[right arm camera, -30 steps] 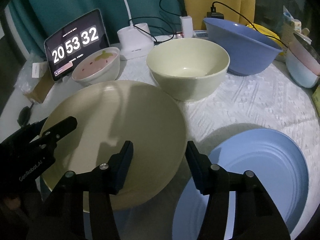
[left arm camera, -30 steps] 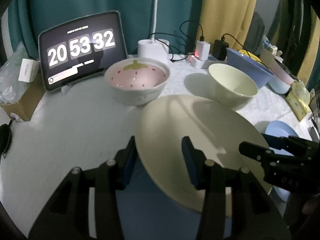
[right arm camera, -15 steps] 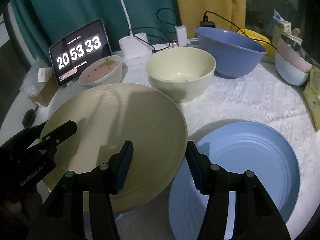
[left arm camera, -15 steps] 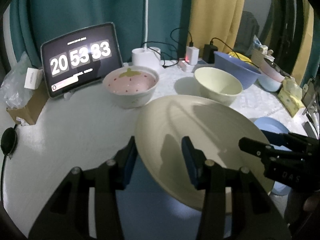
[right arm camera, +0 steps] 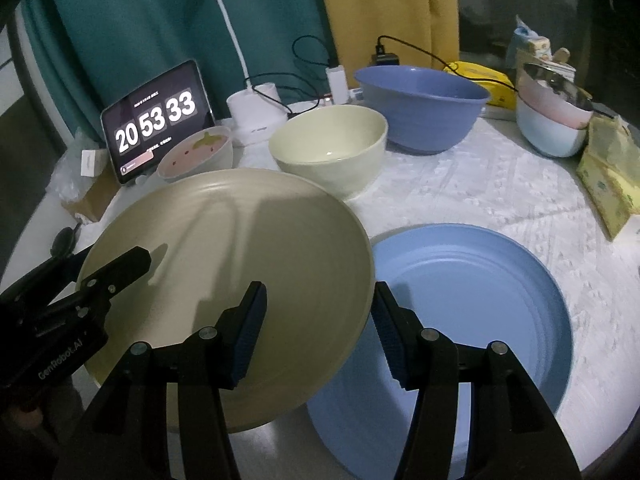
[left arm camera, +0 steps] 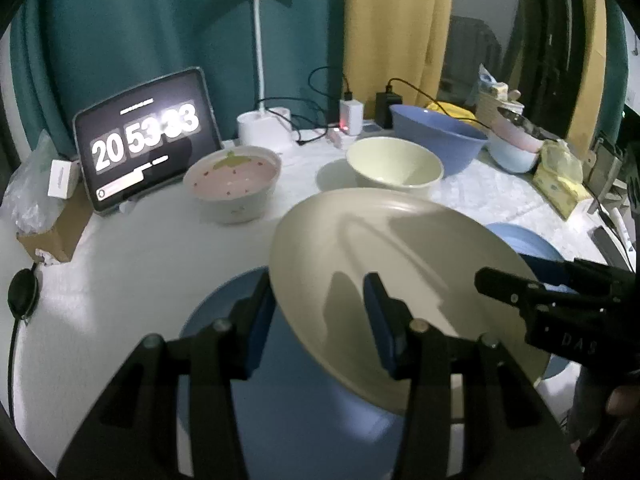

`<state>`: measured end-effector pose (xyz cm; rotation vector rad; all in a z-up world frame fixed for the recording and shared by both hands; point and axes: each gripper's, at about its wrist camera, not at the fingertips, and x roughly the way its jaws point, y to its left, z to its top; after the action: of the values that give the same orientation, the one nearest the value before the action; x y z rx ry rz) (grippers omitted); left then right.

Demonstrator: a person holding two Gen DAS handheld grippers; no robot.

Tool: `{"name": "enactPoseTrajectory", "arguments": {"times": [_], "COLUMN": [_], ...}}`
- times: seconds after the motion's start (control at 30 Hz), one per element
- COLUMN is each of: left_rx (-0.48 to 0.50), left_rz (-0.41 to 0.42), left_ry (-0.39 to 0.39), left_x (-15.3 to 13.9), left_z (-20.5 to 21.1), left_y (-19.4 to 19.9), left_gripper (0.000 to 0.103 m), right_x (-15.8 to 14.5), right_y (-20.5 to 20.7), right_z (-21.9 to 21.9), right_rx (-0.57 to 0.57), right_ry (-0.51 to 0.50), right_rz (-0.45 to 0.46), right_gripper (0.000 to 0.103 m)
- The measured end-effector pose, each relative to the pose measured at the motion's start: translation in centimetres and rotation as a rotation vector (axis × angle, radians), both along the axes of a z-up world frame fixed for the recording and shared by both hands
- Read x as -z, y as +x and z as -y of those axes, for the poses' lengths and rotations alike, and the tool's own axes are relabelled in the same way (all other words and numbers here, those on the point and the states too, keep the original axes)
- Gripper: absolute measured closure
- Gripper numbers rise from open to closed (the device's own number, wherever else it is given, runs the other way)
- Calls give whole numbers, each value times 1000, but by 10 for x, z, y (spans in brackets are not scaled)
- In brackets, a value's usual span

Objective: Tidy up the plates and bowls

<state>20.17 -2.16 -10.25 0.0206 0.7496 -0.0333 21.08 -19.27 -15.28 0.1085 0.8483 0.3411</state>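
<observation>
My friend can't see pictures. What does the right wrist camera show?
A round cream plate is held up by its edges by two black hand-held grippers, right and left, beside a light blue plate on a white table. Behind sit a cream bowl, a big blue bowl and a tablet clock.

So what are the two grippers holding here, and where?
Both hold the cream plate by its rim: left gripper on the plate's left edge, right gripper on its right edge.

both tongs, left [left arm camera: 318, 312] and right [right arm camera: 318, 330], angled downward, jaws part-spread
</observation>
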Motion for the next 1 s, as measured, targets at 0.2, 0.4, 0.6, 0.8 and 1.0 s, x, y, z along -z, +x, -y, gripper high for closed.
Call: {"name": "enactPoseTrajectory", "arguments": {"times": [0.2,0.4,0.6,0.8,1.0], "left_rx": [22,33,55,88,130], "left_rz": [-2,-13,-23,-46,-70], "left_ry": [11,21,33,31,39], "left_x": [-2,-1,3,10,17], "left_z": [19,36,56,79,98], "left_y": [-4,-7,-8,-5,-1], "left_gripper": [57,57,57,57,57], "right_x": [-1,-1,1,4,10], "right_y": [-7,-13,-17,-20,-20], "right_z": [18,35,52,75,96], "right_rx": [25,44,67,99,138], "right_ry": [14,30,42,45,46], "right_rz": [11,15,15,11,3], "right_gripper": [45,45,45,45,45]}}
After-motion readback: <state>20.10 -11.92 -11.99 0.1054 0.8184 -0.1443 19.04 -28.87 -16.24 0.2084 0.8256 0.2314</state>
